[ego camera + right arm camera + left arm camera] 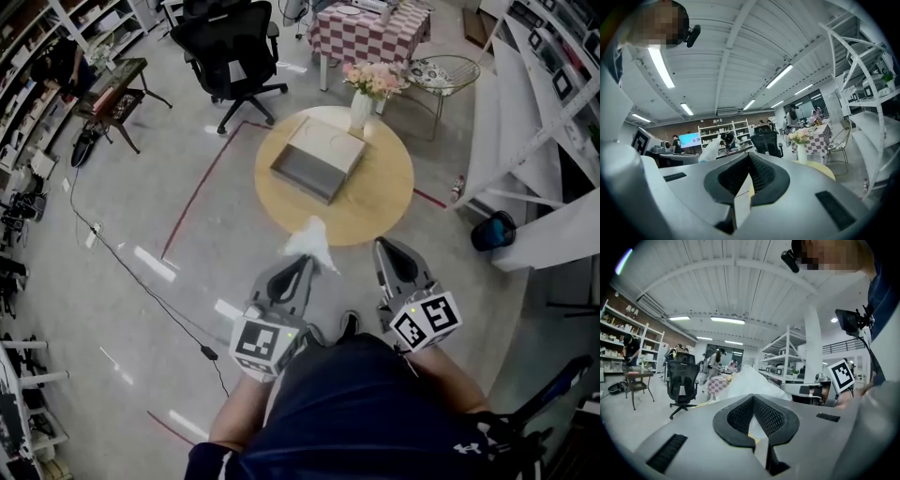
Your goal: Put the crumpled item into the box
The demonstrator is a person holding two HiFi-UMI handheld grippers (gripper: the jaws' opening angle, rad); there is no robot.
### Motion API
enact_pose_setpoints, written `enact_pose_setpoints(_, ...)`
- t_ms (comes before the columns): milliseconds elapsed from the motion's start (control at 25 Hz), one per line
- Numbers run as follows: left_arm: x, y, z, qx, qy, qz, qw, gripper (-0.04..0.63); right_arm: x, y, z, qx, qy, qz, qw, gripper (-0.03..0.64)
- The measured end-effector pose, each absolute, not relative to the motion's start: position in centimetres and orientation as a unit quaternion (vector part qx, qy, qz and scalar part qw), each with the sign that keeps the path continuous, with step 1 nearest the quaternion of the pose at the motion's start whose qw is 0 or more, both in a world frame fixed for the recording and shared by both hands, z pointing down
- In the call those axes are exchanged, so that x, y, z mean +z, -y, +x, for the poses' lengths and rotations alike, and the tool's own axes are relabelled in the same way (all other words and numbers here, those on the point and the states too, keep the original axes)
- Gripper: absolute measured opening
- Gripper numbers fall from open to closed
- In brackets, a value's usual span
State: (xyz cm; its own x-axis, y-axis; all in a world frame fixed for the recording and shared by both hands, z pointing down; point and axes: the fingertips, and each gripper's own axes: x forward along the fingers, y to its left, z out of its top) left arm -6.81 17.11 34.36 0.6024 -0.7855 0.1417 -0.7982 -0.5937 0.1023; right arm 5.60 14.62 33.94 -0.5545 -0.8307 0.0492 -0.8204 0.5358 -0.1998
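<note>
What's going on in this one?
A person holds a gripper in each hand in front of a round table. The left gripper is shut on a crumpled white item, held up near the table's near edge. The open box sits on the table beside a vase of flowers, and the item is not yet in it. The right gripper is shut and empty.
</note>
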Motion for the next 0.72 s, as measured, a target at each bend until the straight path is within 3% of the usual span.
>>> enact_pose_setpoints(720, 34.7, -15.5, -2.1, 0.066, 0.487, 0.868, 0.065, 0.017, 33.4, -14.2, 10.8, -0.098, -0.895, -0.433, 0.048, 0.005)
